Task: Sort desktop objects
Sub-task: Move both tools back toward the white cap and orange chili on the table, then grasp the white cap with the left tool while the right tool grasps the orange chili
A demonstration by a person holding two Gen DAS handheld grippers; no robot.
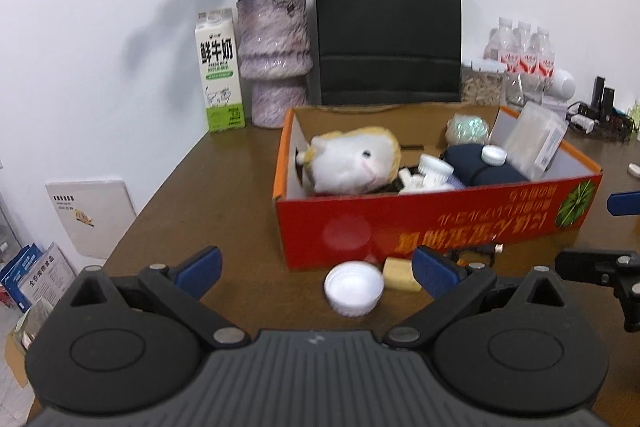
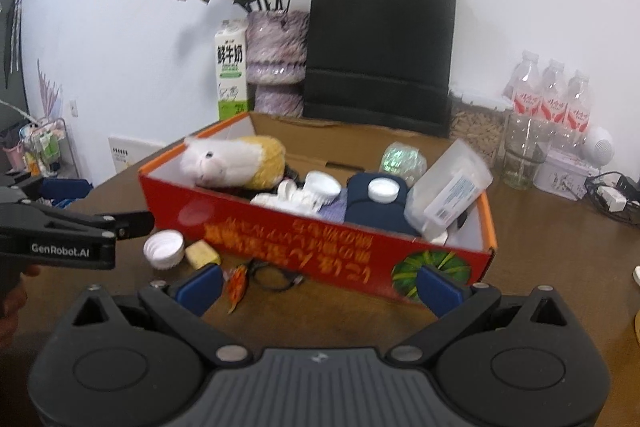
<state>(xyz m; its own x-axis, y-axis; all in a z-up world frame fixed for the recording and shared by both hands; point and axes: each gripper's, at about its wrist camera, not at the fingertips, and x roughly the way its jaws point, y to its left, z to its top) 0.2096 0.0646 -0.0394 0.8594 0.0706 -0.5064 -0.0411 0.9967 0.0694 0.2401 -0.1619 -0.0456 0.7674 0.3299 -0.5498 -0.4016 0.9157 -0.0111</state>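
The brown worktop carries a red cardboard box standing open just in front of a black paper bag, with a vase of dried roses and a milk carton to the left. Inside the box lie a plush toy, a dark blue pouch with a white cap on it, and a clear plastic case leaning in the right end. Outside the box, just beside its front wall, sit a white lid, a yellow block and a black cable. The left claw gapes wide and grips nothing, the lid between its blue fingers. The right claw is likewise spread wide and empty.
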